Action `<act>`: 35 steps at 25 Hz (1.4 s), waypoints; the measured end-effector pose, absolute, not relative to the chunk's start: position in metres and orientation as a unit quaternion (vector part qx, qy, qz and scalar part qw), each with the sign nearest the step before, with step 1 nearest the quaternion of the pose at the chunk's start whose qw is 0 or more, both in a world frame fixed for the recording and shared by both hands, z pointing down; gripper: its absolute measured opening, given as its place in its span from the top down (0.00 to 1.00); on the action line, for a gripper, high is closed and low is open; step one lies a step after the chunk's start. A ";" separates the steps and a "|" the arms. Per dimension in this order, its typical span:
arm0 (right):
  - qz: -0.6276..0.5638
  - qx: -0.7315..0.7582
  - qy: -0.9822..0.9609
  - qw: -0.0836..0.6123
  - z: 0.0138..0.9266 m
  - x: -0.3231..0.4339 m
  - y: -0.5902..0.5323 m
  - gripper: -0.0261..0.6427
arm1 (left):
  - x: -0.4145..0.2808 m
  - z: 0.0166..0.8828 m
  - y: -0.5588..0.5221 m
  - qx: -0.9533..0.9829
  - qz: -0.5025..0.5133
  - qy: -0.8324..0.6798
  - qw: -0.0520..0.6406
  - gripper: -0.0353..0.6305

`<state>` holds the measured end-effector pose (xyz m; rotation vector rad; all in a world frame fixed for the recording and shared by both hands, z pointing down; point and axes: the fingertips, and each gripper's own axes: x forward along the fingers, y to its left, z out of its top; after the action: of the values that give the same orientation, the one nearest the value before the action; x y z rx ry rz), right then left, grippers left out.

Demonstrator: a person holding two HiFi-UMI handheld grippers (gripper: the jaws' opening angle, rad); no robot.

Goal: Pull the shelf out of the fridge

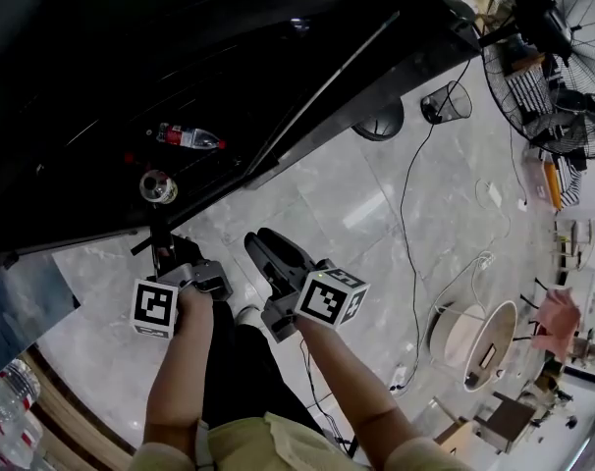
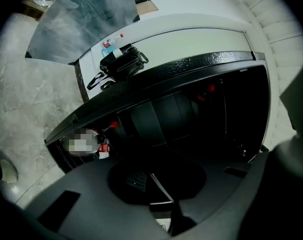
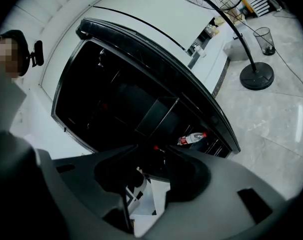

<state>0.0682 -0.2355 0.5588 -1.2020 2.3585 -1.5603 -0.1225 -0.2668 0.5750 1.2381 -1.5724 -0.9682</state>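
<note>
The black fridge (image 1: 81, 86) stands open with a dark inside; a clear bottle with a red cap (image 1: 189, 137) and a can (image 1: 158, 186) lie low at its front. My left gripper (image 1: 163, 248) sits at the fridge's lower front edge. In the left gripper view its jaws (image 2: 159, 184) stand nearly together on a thin pale-edged strip, apparently the shelf edge (image 2: 160, 186). My right gripper (image 1: 261, 240) hangs over the floor just right of it, open; nothing lies between its jaws (image 3: 146, 184). The rest of the shelf cannot be made out.
A standing fan (image 1: 548, 57) with a round base (image 1: 381, 124) and a wire bin (image 1: 445, 101) stand right of the fridge. Cables (image 1: 405, 224) run over the marble floor. A grey slab (image 1: 23, 292) and water bottles (image 1: 3, 391) lie at the left.
</note>
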 end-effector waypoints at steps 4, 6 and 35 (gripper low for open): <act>-0.522 -0.386 0.758 0.054 0.560 0.068 -0.251 0.72 | -0.120 0.574 -0.262 0.503 -0.386 -0.629 0.449 0.86; -0.531 -0.381 0.754 0.059 0.562 0.067 -0.258 0.72 | -0.118 0.574 -0.260 0.505 -0.386 -0.626 0.452 0.86; -0.599 -0.370 0.698 0.131 0.588 0.030 -0.326 0.79 | -0.108 0.579 -0.246 0.515 -0.380 -0.602 0.476 0.86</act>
<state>0.0297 -0.3259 0.5885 -1.0747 2.0275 -1.7380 -0.1080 -0.2458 0.5788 1.2597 -1.4718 -0.9297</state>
